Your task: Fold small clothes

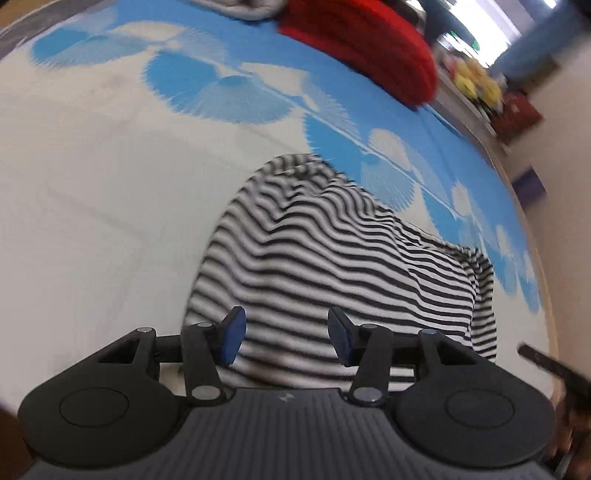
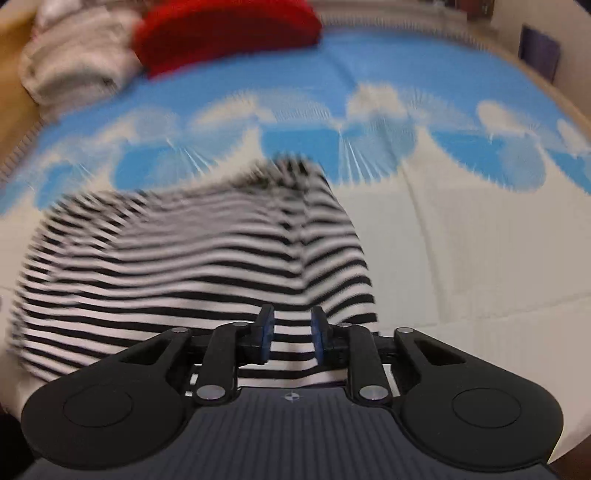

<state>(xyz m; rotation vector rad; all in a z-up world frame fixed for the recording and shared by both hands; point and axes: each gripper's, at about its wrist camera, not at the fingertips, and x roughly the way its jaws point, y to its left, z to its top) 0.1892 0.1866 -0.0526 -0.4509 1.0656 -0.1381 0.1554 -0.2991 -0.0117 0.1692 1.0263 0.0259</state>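
A black-and-white striped garment (image 1: 332, 251) lies rumpled on the bed; it also shows in the right wrist view (image 2: 192, 258). My left gripper (image 1: 286, 338) is open, its blue pads wide apart over the garment's near edge, holding nothing. My right gripper (image 2: 291, 334) is partly open, a narrow gap between its blue pads, right above the garment's near right part. Whether the pads touch the cloth I cannot tell. Both views are blurred by motion.
The bed cover (image 1: 92, 184) is white with blue fan shapes (image 2: 461, 258). A red folded cloth (image 1: 369, 48) lies at the far side (image 2: 221, 29). A grey-beige pile (image 2: 74, 55) sits beside it. The bed edge (image 1: 517, 177) runs on the right, with shelves beyond.
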